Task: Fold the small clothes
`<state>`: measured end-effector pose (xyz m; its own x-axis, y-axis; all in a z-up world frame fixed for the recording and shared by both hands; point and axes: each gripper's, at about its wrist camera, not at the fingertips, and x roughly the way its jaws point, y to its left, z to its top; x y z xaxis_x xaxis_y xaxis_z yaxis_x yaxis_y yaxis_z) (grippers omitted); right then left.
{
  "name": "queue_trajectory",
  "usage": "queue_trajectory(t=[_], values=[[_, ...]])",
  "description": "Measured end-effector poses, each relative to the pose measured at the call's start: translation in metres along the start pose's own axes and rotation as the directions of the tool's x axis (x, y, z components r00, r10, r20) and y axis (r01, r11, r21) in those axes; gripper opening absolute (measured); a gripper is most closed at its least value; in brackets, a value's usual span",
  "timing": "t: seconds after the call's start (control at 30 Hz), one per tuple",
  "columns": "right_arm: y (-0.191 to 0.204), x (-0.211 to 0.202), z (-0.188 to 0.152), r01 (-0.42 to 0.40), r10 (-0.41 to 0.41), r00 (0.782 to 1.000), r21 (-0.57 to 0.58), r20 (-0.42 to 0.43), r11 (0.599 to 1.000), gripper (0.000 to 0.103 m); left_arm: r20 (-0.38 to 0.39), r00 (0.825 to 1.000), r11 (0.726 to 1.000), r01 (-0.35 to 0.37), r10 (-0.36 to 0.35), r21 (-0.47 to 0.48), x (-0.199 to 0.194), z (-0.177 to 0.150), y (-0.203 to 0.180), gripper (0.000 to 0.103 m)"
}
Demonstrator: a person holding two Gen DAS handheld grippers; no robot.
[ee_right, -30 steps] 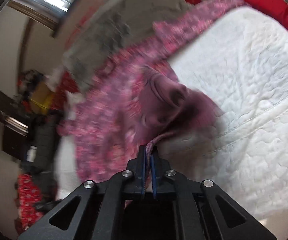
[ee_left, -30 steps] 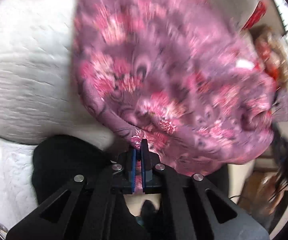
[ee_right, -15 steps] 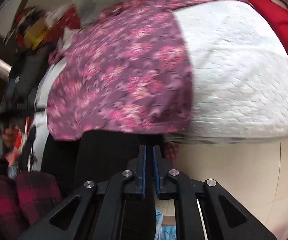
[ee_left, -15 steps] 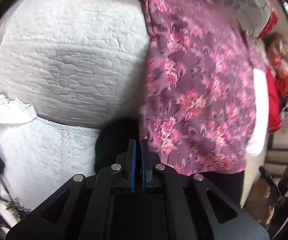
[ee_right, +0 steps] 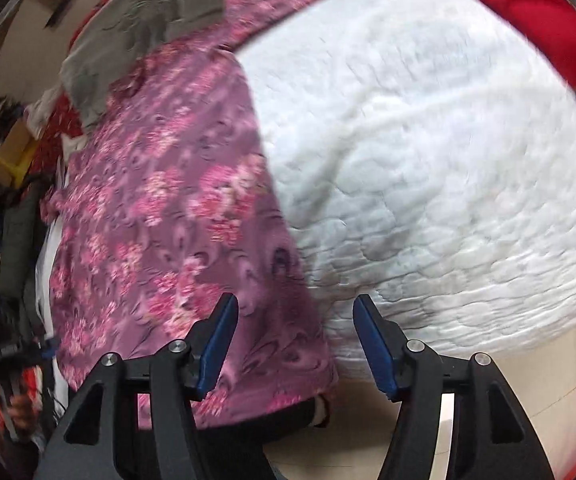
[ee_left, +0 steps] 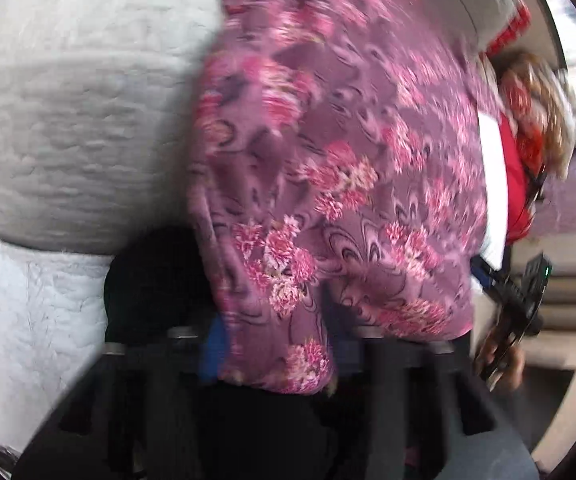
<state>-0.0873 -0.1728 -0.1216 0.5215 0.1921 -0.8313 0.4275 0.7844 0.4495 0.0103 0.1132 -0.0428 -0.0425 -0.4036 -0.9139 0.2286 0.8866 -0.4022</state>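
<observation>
A purple garment with pink flowers (ee_left: 328, 168) lies spread over the white quilted bed (ee_left: 67, 128), its near hem hanging over the bed's edge. My left gripper (ee_left: 279, 344) is open, and the hem drapes loosely between its blue pads. In the right wrist view the same garment (ee_right: 175, 216) covers the left part of the bed (ee_right: 428, 168). My right gripper (ee_right: 294, 340) is open and empty, just above the garment's near right corner at the bed's edge.
A red blanket (ee_right: 528, 12) lies at the bed's far right and a grey pillow (ee_right: 143, 20) at the far side. Cluttered clothes and boxes (ee_right: 11, 152) stand left of the bed. The other gripper (ee_left: 516, 312) shows at right in the left view.
Both grippers were shut on the garment a second ago while it was swung out and laid flat on the bed. Now both have opened and the cloth rests on the bed.
</observation>
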Motion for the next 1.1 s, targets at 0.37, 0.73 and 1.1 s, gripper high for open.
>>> queue_trajectory(t=[0.37, 0.73, 1.1], values=[[0.042, -0.084, -0.005, -0.400, 0.413, 0.900, -0.116, 0.141, 0.909, 0.005, 0.141, 0.987, 0.995, 0.084, -0.077, -0.049, -0.118, 0.005, -0.010, 0.002], [0.000, -0.027, -0.031, -0.091, 0.091, 0.995, 0.005, -0.037, 0.996, 0.003, -0.068, 0.990, 0.980, -0.135, 0.126, -0.149, -0.027, -0.006, 0.046, 0.003], [0.081, -0.056, 0.096, -0.040, 0.082, 0.968, -0.178, 0.238, 0.983, 0.035, 0.304, 0.932, 0.973, -0.226, 0.199, 0.055, -0.075, 0.129, -0.032, 0.050]])
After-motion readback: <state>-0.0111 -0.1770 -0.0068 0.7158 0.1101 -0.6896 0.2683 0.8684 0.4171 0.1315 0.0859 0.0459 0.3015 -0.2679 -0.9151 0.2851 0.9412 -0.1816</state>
